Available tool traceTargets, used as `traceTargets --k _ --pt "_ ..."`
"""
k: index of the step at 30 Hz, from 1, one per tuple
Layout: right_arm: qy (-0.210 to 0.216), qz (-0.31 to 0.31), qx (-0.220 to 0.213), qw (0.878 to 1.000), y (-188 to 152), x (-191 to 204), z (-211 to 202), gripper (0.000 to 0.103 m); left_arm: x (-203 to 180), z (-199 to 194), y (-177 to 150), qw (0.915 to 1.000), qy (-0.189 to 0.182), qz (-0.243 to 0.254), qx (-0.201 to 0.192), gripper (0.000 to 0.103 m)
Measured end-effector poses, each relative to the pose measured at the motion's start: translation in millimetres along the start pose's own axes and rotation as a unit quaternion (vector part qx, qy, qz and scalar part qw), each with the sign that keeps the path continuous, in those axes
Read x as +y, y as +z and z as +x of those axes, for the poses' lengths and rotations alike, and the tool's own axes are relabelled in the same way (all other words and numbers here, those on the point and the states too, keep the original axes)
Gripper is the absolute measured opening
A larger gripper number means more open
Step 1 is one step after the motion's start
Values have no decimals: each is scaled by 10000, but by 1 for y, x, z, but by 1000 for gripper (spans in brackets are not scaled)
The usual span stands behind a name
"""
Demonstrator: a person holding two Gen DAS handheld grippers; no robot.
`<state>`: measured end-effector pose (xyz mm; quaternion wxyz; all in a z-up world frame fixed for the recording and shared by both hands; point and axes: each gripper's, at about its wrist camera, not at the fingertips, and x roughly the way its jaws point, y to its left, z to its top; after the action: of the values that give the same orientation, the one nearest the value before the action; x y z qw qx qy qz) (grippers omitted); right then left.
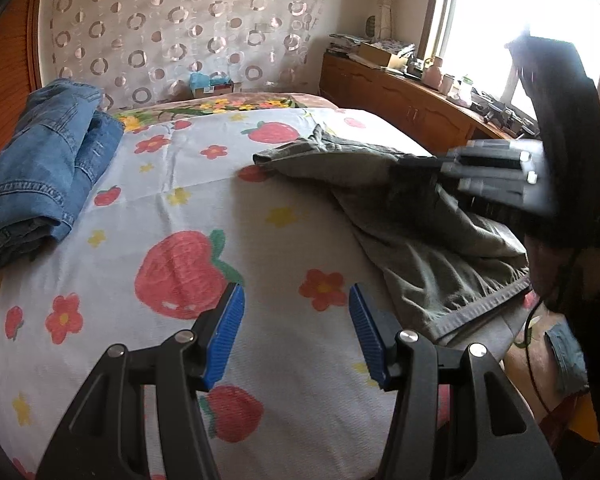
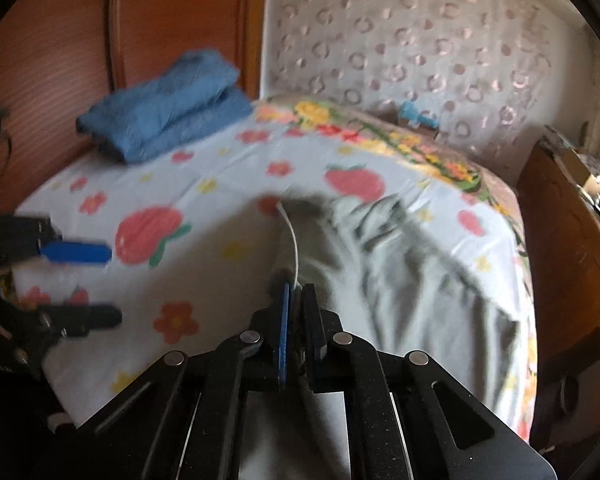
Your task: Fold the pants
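Observation:
Grey-green pants (image 1: pixel 420 232) lie crumpled on the right side of the bed, a hem near the bed's right edge. In the right wrist view the pants (image 2: pixel 400 264) spread to the right of my fingers. My right gripper (image 2: pixel 296 292) is shut on an edge of the pants and holds it lifted off the sheet; it also shows in the left wrist view (image 1: pixel 420 164), reaching in from the right. My left gripper (image 1: pixel 296 320) is open and empty above the sheet, left of the pants; it shows at the left in the right wrist view (image 2: pixel 100 284).
The bed has a white sheet (image 1: pixel 204 208) printed with strawberries and flowers. Folded blue jeans (image 1: pixel 48 160) lie at the far left by the wooden headboard (image 2: pixel 60 60). A cluttered wooden cabinet (image 1: pixel 400 96) stands along the right under a bright window.

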<state>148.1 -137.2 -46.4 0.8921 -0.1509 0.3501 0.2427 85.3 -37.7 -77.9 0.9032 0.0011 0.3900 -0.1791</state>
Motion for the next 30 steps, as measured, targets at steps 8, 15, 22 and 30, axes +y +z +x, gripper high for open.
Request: traceTargets --k 8,15,22,30 --pt "-469 222 35 9986 9 -51 -7 4 -9 2 0 9999 -55 97 35 54" --pt "-985 618 187 9930 -1 -101 1 4 -14 4 -1 9998 -86 153 62 54" --pt "-1001 945 143 9904 -16 -118 -9 29 -20 10 -1 9997 -99 208 128 54" --pt "-605 960 399 9927 -32 -110 6 47 -40 27 10 9983 -176 491 255 54"
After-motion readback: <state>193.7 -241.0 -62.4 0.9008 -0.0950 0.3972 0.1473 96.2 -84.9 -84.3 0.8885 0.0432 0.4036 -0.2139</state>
